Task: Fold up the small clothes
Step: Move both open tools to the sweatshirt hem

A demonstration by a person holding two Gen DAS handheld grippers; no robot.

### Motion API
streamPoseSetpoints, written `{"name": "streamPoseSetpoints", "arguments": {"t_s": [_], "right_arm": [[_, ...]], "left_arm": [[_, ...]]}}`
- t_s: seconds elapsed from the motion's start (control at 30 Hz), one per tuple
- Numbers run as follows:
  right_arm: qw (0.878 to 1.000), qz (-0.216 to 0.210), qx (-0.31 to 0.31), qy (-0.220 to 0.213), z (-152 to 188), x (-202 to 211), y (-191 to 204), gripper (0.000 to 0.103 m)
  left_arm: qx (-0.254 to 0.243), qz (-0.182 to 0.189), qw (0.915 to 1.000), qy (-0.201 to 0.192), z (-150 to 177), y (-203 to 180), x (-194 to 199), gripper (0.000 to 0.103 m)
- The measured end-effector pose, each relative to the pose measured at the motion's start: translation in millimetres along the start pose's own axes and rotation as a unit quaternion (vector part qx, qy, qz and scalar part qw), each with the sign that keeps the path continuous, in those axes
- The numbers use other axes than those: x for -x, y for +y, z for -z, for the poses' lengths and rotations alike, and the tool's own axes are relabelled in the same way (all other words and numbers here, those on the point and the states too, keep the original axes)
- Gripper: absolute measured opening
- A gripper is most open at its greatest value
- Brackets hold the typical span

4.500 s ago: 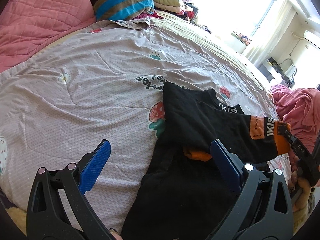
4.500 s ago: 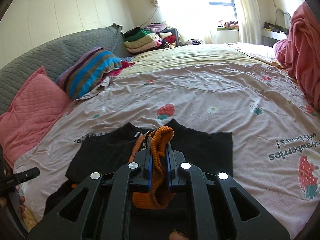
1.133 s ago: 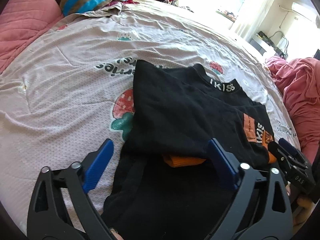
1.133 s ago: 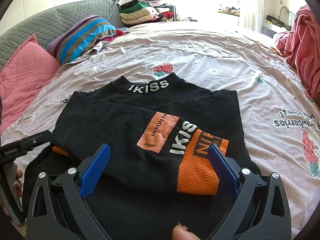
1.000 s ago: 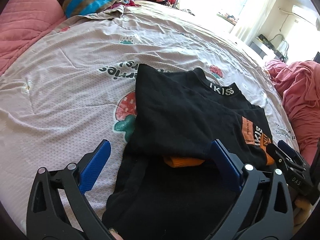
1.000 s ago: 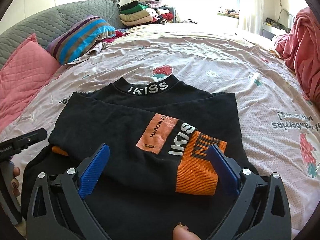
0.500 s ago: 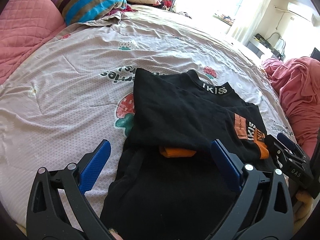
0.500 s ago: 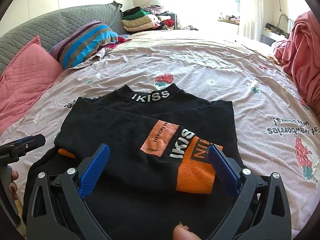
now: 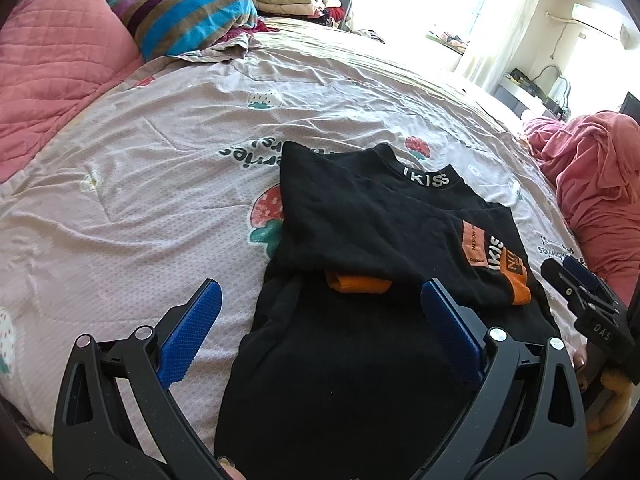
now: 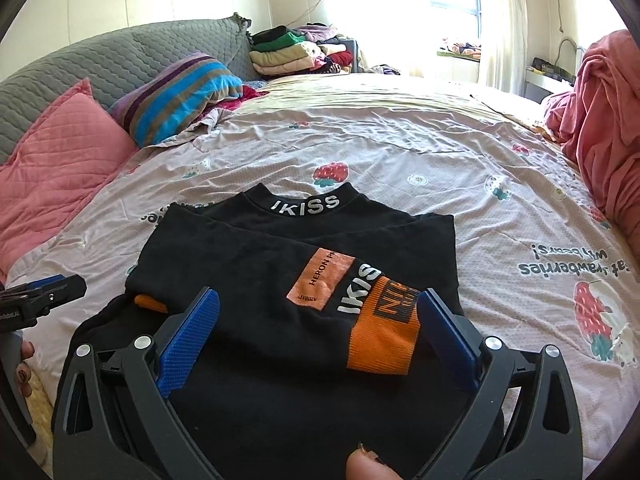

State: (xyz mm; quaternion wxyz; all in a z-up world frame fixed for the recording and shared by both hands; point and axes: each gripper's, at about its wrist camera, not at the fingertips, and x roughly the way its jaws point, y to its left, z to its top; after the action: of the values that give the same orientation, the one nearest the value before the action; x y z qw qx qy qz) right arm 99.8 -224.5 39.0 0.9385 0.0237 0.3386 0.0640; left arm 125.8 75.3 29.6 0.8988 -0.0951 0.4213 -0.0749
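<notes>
A black sweater (image 9: 360, 224) with an IKISS collar lies on the bed, both sleeves folded across its chest. It also shows in the right wrist view (image 10: 280, 264). One orange cuff (image 10: 382, 340) lies on the right side, the other cuff (image 9: 357, 281) peeks out on the left. My left gripper (image 9: 320, 312) is open and empty above the sweater's lower left part. My right gripper (image 10: 318, 316) is open and empty above the lower right part. Each gripper shows at the edge of the other's view.
The bed has a pink strawberry-print sheet (image 9: 140, 168). A pink pillow (image 10: 60, 152) and a striped pillow (image 10: 180, 88) lie at the head. Folded clothes (image 10: 292, 52) are stacked behind. A pink blanket heap (image 10: 600, 120) sits at the right.
The right gripper let go of the orange cuff and opened, leaving the sleeve folded across the sweater. Both grippers have since drawn back and risen a little.
</notes>
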Motion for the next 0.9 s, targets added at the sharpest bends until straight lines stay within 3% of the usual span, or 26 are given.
{"name": "streamPoseSetpoints", "arguments": {"t_s": [0.9], "right_arm": [[1.000, -0.016, 0.012, -0.004, 21, 42, 0, 0.098]], "left_arm": [[0.007, -0.029, 0.9996, 0.001, 39, 25, 51, 0.094]]}}
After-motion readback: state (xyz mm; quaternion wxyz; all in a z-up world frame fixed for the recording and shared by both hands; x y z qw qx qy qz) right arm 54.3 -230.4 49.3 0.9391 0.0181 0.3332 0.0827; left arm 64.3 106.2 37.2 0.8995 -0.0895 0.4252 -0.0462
